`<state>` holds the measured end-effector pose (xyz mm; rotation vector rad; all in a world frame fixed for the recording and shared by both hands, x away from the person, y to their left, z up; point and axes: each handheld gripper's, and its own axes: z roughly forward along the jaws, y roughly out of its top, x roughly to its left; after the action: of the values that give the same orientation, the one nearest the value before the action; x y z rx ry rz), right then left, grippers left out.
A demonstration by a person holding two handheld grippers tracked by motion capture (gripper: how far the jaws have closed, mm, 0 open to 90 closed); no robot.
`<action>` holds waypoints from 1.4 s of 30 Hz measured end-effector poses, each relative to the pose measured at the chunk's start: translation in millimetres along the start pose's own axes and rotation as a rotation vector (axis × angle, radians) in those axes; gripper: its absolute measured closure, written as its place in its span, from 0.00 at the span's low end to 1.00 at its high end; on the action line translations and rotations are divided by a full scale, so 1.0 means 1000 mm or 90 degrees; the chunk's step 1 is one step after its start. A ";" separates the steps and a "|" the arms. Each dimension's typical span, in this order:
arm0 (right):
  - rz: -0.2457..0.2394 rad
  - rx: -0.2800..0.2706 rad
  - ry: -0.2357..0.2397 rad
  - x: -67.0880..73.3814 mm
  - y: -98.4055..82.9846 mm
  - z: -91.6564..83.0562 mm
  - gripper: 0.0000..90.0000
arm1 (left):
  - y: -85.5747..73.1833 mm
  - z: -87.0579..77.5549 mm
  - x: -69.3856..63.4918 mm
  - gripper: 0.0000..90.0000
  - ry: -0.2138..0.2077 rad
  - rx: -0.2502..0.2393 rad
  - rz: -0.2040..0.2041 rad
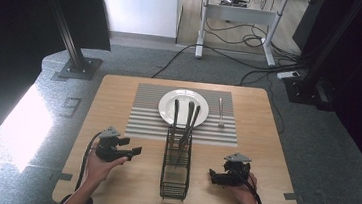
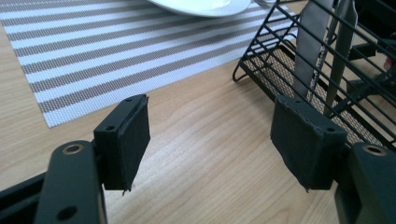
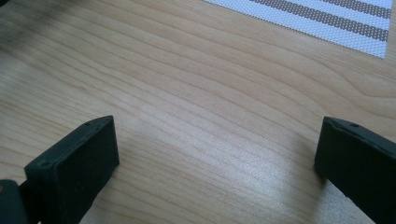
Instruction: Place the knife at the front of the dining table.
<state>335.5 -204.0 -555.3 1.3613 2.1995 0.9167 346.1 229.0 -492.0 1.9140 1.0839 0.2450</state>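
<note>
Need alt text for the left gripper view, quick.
Open tongs hover over the bare wooden table, nothing between them. To the right a black wire basket holds cutlery; a striped placemat and a white plate lie beyond.

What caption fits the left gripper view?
Open left gripper above the wooden table, facing a black wire basket beside a striped placemat.

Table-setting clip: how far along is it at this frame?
Done: white round plate sits on the striped placemat, with one silver utensil laid to its right. In hand: nothing; left gripper and right gripper are open. Left: several utensils still stand in the black wire caddy.
</note>
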 end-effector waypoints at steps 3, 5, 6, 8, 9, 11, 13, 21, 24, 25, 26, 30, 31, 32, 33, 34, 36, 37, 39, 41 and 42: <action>-0.002 0.003 0.002 0.000 0.000 0.000 0.00 | 0.001 0.000 0.001 0.31 0.001 -0.004 0.002; -0.003 0.006 0.003 -0.001 0.000 -0.001 0.00 | 0.003 -0.001 0.001 0.32 0.001 -0.009 0.001; -0.003 0.005 0.003 -0.001 0.000 -0.001 0.00 | 0.004 -0.002 0.002 0.32 0.000 -0.011 0.002; -0.005 0.004 0.003 -0.001 -0.001 -0.002 0.00 | 0.009 -0.004 0.000 0.32 -0.002 -0.021 0.006; -0.005 0.004 0.003 -0.001 -0.001 -0.002 0.00 | 0.014 -0.005 -0.001 0.33 -0.008 -0.030 0.008; -0.005 0.002 0.003 -0.001 -0.001 -0.001 0.00 | 0.017 -0.005 -0.002 0.33 -0.012 -0.033 0.009; -0.004 -0.006 0.003 -0.001 -0.002 -0.001 0.00 | 0.024 -0.004 -0.003 0.34 -0.022 -0.038 0.012; -0.004 -0.007 0.002 -0.001 -0.002 -0.001 0.00 | 0.046 0.001 -0.004 0.37 -0.043 -0.058 0.019; -0.002 -0.008 0.001 -0.001 -0.002 -0.001 0.00 | 0.054 0.002 -0.006 0.37 -0.049 -0.064 0.021; -0.002 -0.008 0.001 0.000 -0.002 -0.001 0.00 | 0.057 0.003 -0.007 0.37 -0.051 -0.064 0.023; -0.002 -0.007 0.001 0.000 -0.002 -0.001 0.00 | 0.060 0.004 -0.009 0.37 -0.053 -0.065 0.022; -0.002 -0.008 0.001 0.000 -0.002 -0.001 0.00 | 0.069 0.011 -0.014 0.37 -0.060 -0.068 0.022; -0.001 -0.008 0.001 0.000 -0.002 -0.001 0.00 | 0.073 0.014 -0.017 0.37 -0.063 -0.068 0.027; -0.001 -0.008 0.001 0.000 -0.002 -0.001 0.00 | 0.073 0.014 -0.017 0.37 -0.063 -0.068 0.027; -0.001 -0.008 0.001 0.000 -0.002 -0.001 0.00 | 0.078 0.017 -0.021 0.37 -0.066 -0.068 0.031; -0.001 -0.008 0.001 0.000 -0.002 -0.001 0.00 | 0.078 0.017 -0.021 0.37 -0.066 -0.068 0.031; 0.000 -0.007 0.001 0.000 -0.002 -0.001 0.00 | 0.084 0.022 -0.027 0.37 -0.069 -0.067 0.036; 0.000 -0.008 0.001 0.000 -0.002 -0.001 0.00 | 0.086 0.024 -0.029 0.37 -0.071 -0.067 0.037; -0.001 -0.008 0.001 0.000 -0.002 -0.001 0.00 | 0.090 0.029 -0.031 0.38 -0.079 -0.065 0.038; -0.001 -0.008 0.001 0.000 -0.002 -0.001 0.00 | 0.092 0.031 -0.033 0.40 -0.081 -0.060 0.040; -0.001 -0.008 0.001 0.000 -0.002 -0.001 0.00 | 0.093 0.033 -0.034 0.40 -0.080 -0.057 0.041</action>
<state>333.9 -205.3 -556.2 1.3526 2.1923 0.9296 398.8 162.7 -430.4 1.8599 0.9146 0.2029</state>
